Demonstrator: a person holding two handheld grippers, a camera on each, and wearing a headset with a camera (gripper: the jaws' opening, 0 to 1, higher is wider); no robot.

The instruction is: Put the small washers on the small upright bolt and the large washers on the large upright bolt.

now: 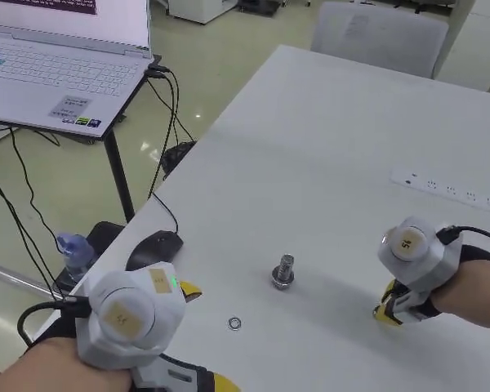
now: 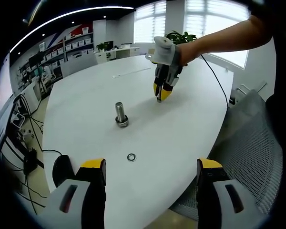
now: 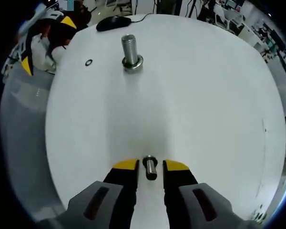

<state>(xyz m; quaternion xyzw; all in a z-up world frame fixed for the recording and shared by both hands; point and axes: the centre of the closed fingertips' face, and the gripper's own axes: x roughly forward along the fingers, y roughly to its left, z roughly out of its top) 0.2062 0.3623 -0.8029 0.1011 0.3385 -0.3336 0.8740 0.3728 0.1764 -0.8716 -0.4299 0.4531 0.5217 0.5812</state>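
The left claw (image 2: pixel 151 165) gapes released over the counter's (image 2: pixel 181 129) near edge, a small washer (image 2: pixel 131 157) just ahead, the large bolt (image 2: pixel 120 114) upright beyond, and farthest, the right claw (image 2: pixel 159 95) closely flanks the upright small bolt (image 3: pixel 149 168), whether clenched I cannot tell.

One large bolt (image 1: pixel 283 270), one small bolt (image 3: pixel 149 168), one loose washer (image 1: pixel 234 323), one mouse (image 1: pixel 155 249), one laptop (image 1: pixel 57 65)
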